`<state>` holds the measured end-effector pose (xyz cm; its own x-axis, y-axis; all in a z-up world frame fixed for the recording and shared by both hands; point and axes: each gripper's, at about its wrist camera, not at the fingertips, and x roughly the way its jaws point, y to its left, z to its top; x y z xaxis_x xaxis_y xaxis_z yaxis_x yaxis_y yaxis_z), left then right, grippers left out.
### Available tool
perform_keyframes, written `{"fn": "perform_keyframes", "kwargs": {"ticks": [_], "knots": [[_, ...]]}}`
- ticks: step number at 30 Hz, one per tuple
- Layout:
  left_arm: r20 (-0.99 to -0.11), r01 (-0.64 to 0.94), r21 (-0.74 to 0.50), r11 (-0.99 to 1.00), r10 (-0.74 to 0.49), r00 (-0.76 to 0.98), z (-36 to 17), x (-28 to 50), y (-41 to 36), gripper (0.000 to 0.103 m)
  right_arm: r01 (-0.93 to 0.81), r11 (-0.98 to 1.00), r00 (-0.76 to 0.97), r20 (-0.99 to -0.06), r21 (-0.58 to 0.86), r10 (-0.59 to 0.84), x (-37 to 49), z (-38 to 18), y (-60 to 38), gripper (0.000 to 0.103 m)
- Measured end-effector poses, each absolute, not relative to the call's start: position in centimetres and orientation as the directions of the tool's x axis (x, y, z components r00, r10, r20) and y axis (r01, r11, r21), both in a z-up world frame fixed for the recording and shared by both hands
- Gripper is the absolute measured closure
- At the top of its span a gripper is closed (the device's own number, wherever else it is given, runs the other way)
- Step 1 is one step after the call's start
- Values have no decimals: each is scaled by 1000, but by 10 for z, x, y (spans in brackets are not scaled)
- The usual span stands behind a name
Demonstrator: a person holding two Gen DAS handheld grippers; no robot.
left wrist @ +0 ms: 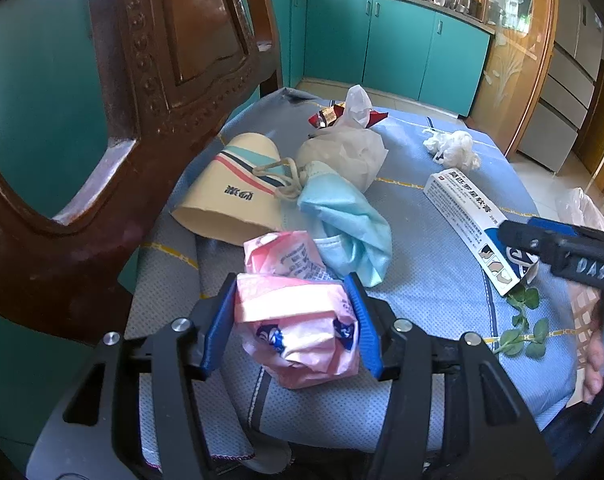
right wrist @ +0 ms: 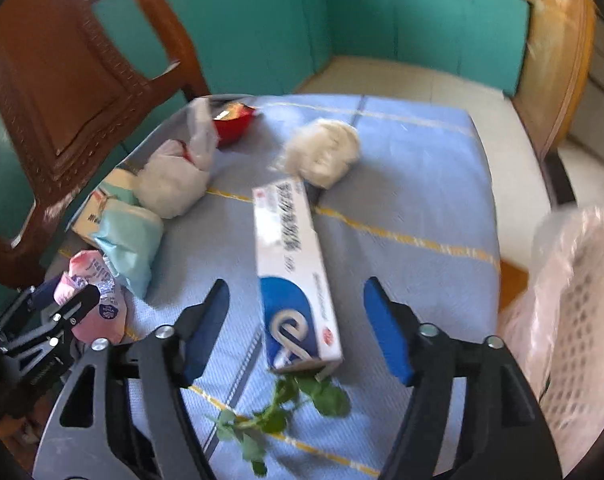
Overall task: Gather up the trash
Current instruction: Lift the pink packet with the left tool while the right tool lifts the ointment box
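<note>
My left gripper (left wrist: 294, 320) is shut on a crumpled pink packet (left wrist: 302, 340), its blue pads pressing both sides. Past it on the blue cloth lie a light blue face mask (left wrist: 346, 220), a striped paper cup (left wrist: 230, 196) on its side, a knotted white plastic bag (left wrist: 342, 152), a red wrapper (left wrist: 326, 116) and a wad of white tissue (left wrist: 454, 148). My right gripper (right wrist: 298, 320) stands open around the near end of a white and blue ointment box (right wrist: 294, 272), pads clear of it. A green leafy sprig (right wrist: 278, 412) lies just under the box.
A carved wooden chair back (left wrist: 142, 80) rises at the left of the cloth-covered seat (right wrist: 402, 160). A white basket lined with clear plastic (right wrist: 574, 300) stands at the right. Teal cabinets (left wrist: 382, 48) line the far wall. A person's hand (left wrist: 594, 352) shows at the right edge.
</note>
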<state>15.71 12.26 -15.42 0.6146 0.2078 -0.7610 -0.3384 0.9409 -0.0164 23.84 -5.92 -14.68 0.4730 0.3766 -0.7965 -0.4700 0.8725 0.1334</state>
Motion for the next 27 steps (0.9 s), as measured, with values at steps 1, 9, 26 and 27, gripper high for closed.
{"fn": "perform_keyframes", "kwargs": {"ticks": [1,9,26,27], "knots": [[-763,-339,-19,941,205,613,-154,158,123,49,-483,869,477,-799,110,366,239,-149,-53,32],[-767,-333,-20,943,200,610,-155,160,122,48,-519,855,476,-829,6,294,252,-177,-23,34],[-765,-330,-14,944,203,612,-156,160,122,51,-519,851,467,-809,76,357,246,-165,-35,68],[-763,-327,-15,945,200,614,-156,160,122,52,-519,851,469,-807,78,359,245,-164,-37,68]]}}
